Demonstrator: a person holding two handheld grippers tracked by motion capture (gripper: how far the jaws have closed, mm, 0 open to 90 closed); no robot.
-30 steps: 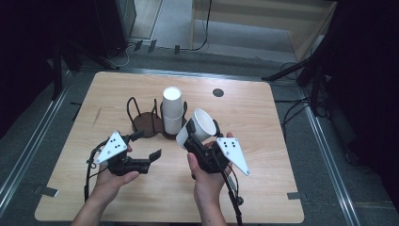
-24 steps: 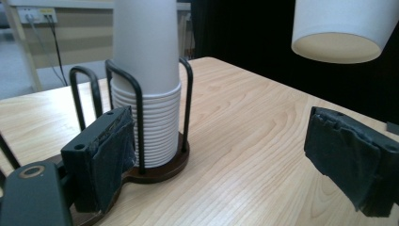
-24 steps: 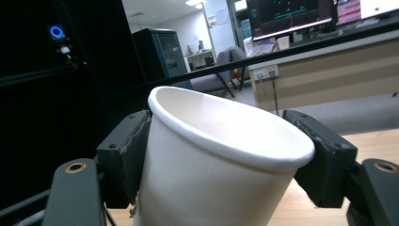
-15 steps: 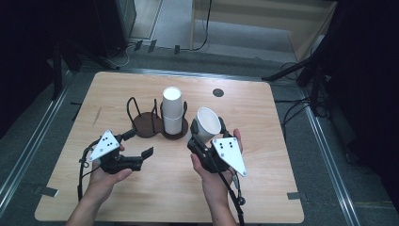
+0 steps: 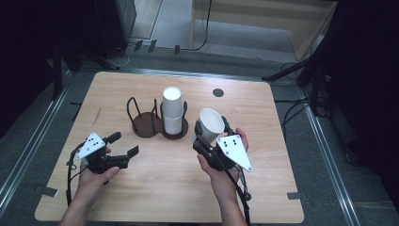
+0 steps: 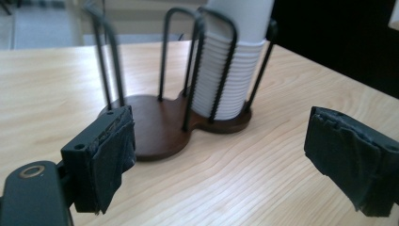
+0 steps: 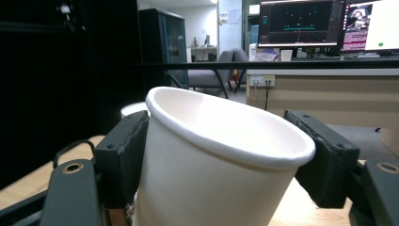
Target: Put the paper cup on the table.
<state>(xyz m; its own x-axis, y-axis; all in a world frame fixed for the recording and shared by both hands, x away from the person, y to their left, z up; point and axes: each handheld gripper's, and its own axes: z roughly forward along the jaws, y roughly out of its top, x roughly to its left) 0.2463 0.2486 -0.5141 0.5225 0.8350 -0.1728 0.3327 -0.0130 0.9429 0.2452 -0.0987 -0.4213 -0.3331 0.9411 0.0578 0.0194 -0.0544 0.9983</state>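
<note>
My right gripper (image 5: 211, 133) holds a white paper cup (image 5: 211, 123) tilted above the table, just right of the cup holder. In the right gripper view the cup (image 7: 211, 179) sits between both pads of the right gripper (image 7: 221, 155), whose jaws have just been opening a little while still touching it. A dark brown holder (image 5: 146, 126) with black wire loops carries a stack of white cups (image 5: 172, 110) in its right ring; its left ring is bare. My left gripper (image 5: 123, 144) is open and holds nothing, low over the table in front of the holder (image 6: 160, 122) and stack (image 6: 233, 70).
The wooden table (image 5: 282, 197) has a small black round spot (image 5: 218, 92) behind the cup. Metal rails and cables run along the floor on both sides. Bare wood lies between the two hands.
My left gripper has drawn back to the left and sunk lower, away from the holder. The cup in my right gripper has shifted slightly right, off the stack.
</note>
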